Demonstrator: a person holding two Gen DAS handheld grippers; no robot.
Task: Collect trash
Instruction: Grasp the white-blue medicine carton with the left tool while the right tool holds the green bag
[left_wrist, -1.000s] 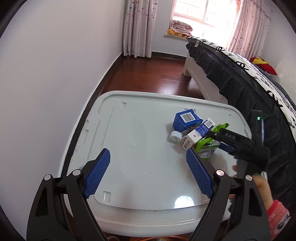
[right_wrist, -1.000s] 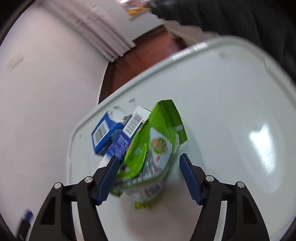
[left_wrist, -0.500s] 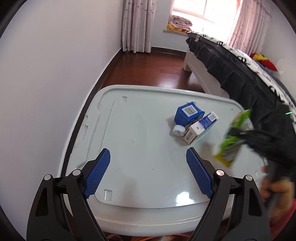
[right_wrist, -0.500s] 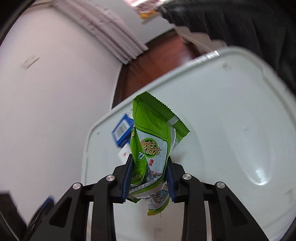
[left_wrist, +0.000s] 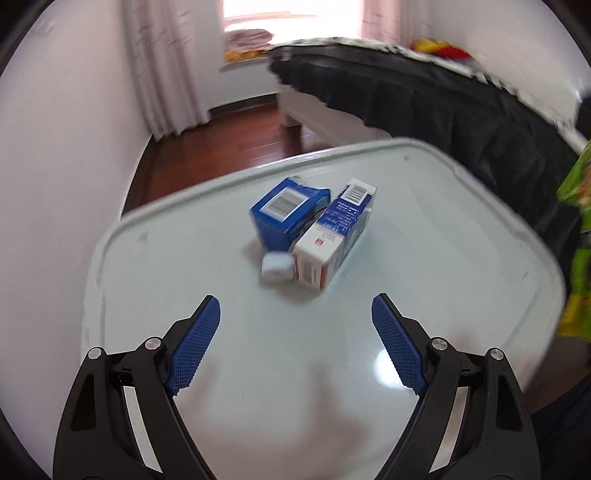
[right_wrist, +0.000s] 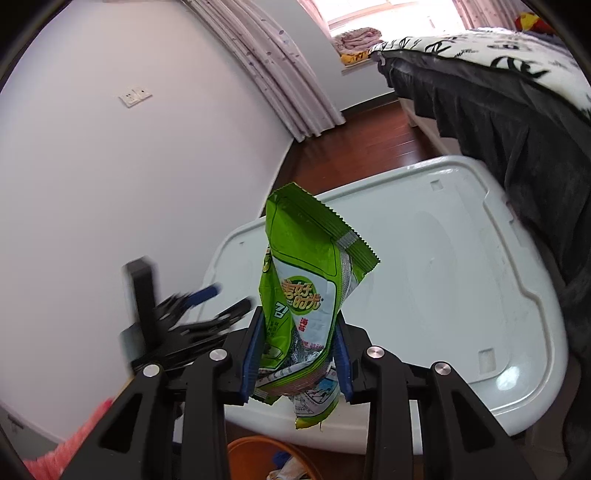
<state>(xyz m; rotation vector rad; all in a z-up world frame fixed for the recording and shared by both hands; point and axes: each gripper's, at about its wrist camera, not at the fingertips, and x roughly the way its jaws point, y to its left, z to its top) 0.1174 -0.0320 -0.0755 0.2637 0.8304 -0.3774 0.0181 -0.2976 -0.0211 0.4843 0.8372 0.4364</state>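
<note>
Right gripper (right_wrist: 299, 354) pinches green snack bag (right_wrist: 306, 280) over what's probably an orange bin (right_wrist: 255, 454); left gripper (left_wrist: 295, 339) wide open, empty, facing 2 cartons (left_wrist: 310, 229).

Green snack bag (right_wrist: 306, 295) with white panel; blue box (left_wrist: 286, 218); blue-and-white carton (left_wrist: 334, 240); pale grey tabletop (left_wrist: 424, 229); blue-padded fingers (left_wrist: 195, 345).
</note>
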